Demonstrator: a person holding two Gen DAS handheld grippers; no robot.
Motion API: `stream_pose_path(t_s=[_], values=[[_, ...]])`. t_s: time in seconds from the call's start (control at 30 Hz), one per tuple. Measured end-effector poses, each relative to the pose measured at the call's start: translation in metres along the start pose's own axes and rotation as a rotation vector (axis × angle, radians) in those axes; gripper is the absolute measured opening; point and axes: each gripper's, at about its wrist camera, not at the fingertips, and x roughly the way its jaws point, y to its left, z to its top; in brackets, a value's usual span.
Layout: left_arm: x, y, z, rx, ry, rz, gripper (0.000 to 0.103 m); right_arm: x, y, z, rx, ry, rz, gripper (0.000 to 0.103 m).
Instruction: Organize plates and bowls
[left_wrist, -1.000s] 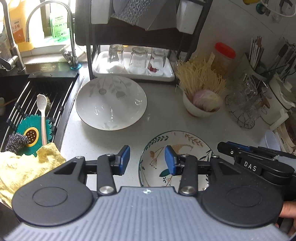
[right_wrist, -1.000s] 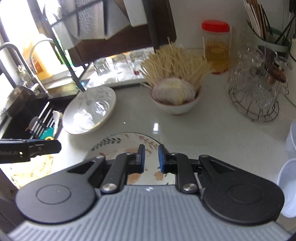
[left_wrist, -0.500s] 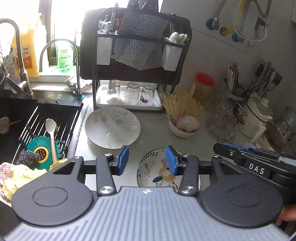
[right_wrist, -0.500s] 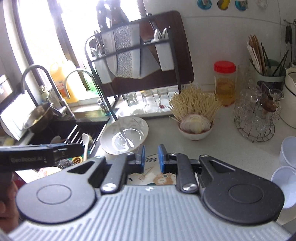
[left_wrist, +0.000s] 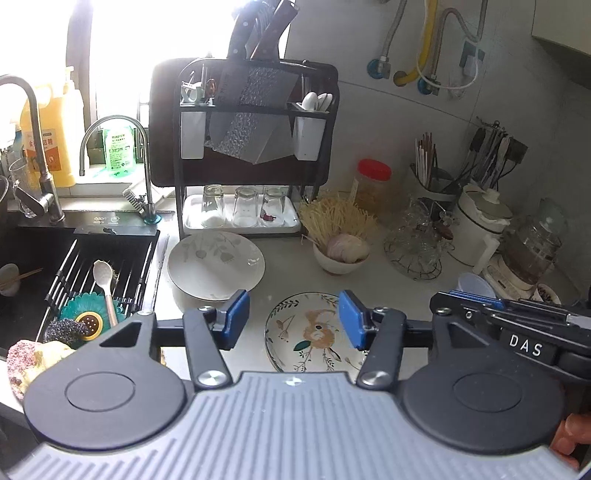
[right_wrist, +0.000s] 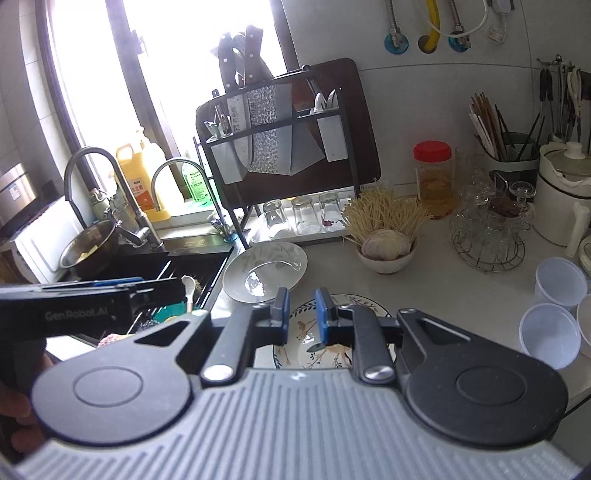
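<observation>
A floral plate (left_wrist: 314, 332) lies on the white counter just beyond my left gripper (left_wrist: 293, 319), whose jaws are opening with nothing between the blue pads. A wide white bowl with a grey leaf print (left_wrist: 216, 264) sits behind it to the left, beside the sink. In the right wrist view the same floral plate (right_wrist: 306, 343) shows under my right gripper (right_wrist: 301, 314), which is almost shut with only a narrow slit and nothing in it. The white bowl (right_wrist: 264, 271) lies beyond and to the left. Both grippers hang above the counter, touching nothing.
A black dish rack (left_wrist: 255, 107) with three upturned glasses (left_wrist: 245, 212) stands at the back. A small bowl of garlic and noodles (left_wrist: 341, 251), a wire basket of glassware (left_wrist: 413, 251) and plastic cups (right_wrist: 550, 332) stand to the right. The sink rack (left_wrist: 92, 266) holds a spoon and sponges.
Both grippers have risen and pulled back from the counter, so the plates look smaller and more rack and wall shows. The left jaws have widened. The right jaws kept their narrow gap.
</observation>
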Motion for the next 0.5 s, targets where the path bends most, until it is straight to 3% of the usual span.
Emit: stream_pose_path(t_s=[0.3,0.5], values=[[-0.015,-0.014,-0.014,-0.012,0.002,-0.020,0.062,-0.021,-0.007,-0.010,0.022,0.001,-0.010,0.019],[-0.002,-0.040,-0.015,-0.030,0.006,-0.015,0.062,-0.029,-0.027,-0.003,-0.001,0.013,0.027,0.019]])
